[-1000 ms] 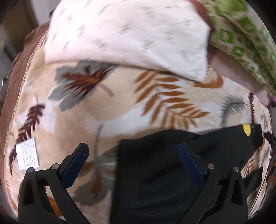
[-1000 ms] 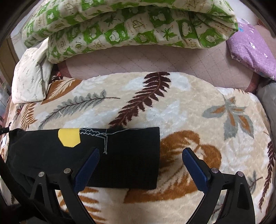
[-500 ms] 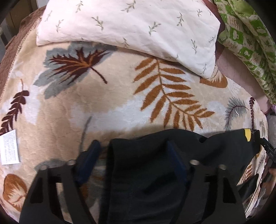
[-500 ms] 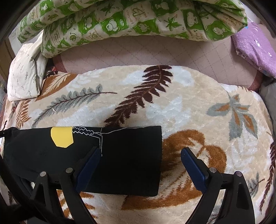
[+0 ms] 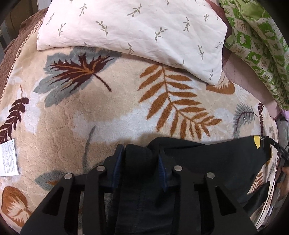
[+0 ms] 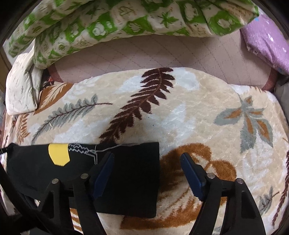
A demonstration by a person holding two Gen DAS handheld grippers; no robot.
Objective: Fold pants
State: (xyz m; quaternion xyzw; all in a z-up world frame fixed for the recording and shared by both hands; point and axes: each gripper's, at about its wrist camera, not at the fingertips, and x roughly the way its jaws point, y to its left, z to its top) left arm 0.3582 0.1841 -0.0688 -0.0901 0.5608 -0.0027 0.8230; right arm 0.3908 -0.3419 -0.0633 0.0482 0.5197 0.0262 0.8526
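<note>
Black pants point(image 6: 126, 179) flat on leaf-print blanket point(image 6: 180, 112). Left gripper point(image 5: 140, 162) fingers clamped on bunched end; right gripper point(image 6: 147, 173) fingers apart, straddling other edge. Risk: thick bunch slipping out mid-lift, fold skewing.

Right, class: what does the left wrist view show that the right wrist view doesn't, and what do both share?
Only the left wrist view shows the left gripper shut on a bunched fold of the pants, and a white printed label on the blanket.

Only the right wrist view shows the right gripper open, straddling the pants' edge, and a purple cloth.

Both show the black pants with a yellow patch, the leaf blanket, the white pillow and the green quilt.
</note>
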